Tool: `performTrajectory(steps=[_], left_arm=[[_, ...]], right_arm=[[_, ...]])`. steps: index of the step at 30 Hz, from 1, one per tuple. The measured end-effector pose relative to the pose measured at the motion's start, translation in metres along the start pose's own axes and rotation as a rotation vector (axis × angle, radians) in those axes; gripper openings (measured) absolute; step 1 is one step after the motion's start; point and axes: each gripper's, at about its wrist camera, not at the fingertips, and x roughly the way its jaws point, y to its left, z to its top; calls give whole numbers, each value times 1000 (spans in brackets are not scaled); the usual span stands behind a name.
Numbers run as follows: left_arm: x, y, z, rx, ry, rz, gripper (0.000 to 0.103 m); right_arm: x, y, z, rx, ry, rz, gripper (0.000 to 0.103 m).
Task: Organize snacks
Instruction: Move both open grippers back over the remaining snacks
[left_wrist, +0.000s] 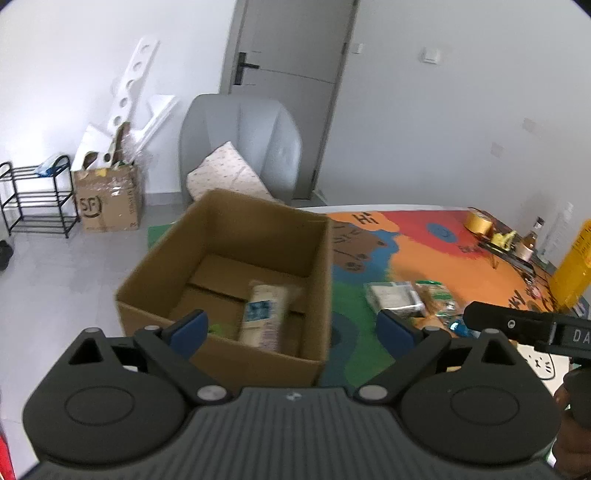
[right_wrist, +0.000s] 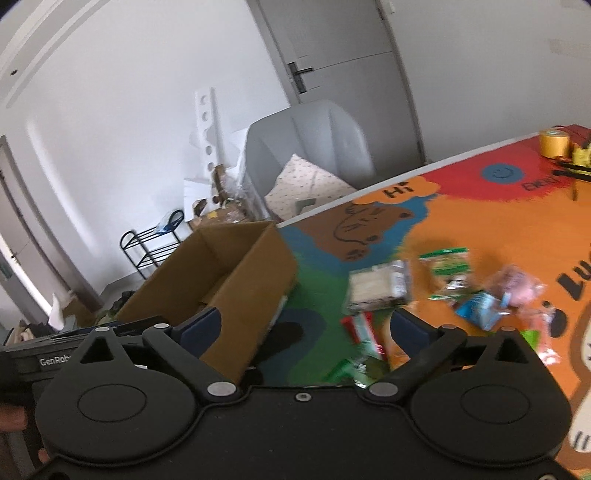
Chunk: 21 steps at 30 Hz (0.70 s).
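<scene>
Both jaws apart, empty; cracker pack (left_wrist: 264, 314) in box (left_wrist: 236, 236), beyond left gripper (left_wrist: 291, 328).

The box (left_wrist: 236, 280) is plain brown cardboard; inside it lies a cream packet (left_wrist: 264, 314) with a blue label. Beside the box, the bench cover (left_wrist: 417, 251) is a patchwork of orange, red, green and blue, with a brown bear (right_wrist: 365, 229) drawn in black lines, black lettering and a blue smiley (right_wrist: 502, 172) on the red patch. On the orange patch, right of the box, lie a silver and cream packet (right_wrist: 378, 288), a green and white one (right_wrist: 448, 266), a pink one (right_wrist: 517, 286), a light blue one (right_wrist: 480, 312) and a red, white and green one (right_wrist: 364, 332). The tape roll (right_wrist: 554, 142) at the far edge is yellow. The fingers (left_wrist: 188, 332) carry blue pads on black bodies. Behind the box, a grey chair (left_wrist: 240, 140) holds a white cushion (left_wrist: 225, 173) dotted pink.
</scene>
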Motion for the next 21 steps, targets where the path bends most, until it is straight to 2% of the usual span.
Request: performTrajectory(steps=[5, 21], left_arm=[[3, -19, -4, 20, 8, -38, 97], [18, -75, -21, 101, 50, -131, 97]], right_arm=[[-15, -15, -6, -5, -15, -31, 100], [-46, -73, -25, 89, -39, -127, 103]])
